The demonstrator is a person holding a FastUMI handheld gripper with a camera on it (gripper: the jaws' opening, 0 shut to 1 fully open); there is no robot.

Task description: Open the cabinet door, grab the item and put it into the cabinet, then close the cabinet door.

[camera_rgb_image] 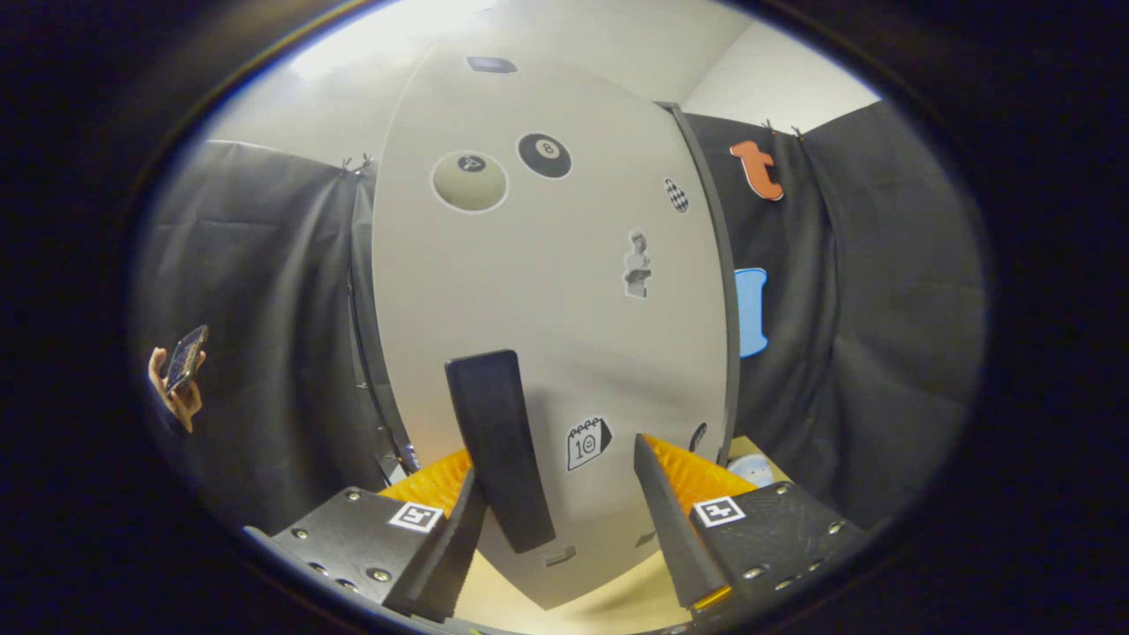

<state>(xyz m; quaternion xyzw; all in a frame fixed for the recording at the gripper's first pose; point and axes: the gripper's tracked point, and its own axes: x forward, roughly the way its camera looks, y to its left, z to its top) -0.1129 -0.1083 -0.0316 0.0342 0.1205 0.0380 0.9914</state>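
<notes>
I have the cabinet door (547, 291) straight ahead of the gripper (560, 529), a tall pale grey panel with a dark edge strip down its right side. A black, upright bar handle (498, 445) is fixed low on the door; it sits between my fingers, closer to the left one. The fingers stand apart at a middling width. The left finger (445, 551) looks close to the handle, perhaps touching its lower part, while the right finger (675, 529) is clear of it with pale door showing between, so the gripper is not clamped on anything.

The door carries several stickers. High up beyond the fingers I see a black billiard ball sticker (544, 155) with a readable "8", and beside it to the left a pale ball sticker (470, 181) whose mark I cannot read. A small chequered sticker (676, 195) sits near the right edge, a bust figure sticker (637, 265) lower down, and a calendar sticker (588, 442) just right of the handle reads "10". A dark sticker (491, 64) at the very top is too small to make out.

Off to the left, well apart from the door, a hand (176, 388) holds a phone (186, 357). A wooden tabletop (564, 600) shows beneath the door's lower end, partly hidden by the fingers.
</notes>
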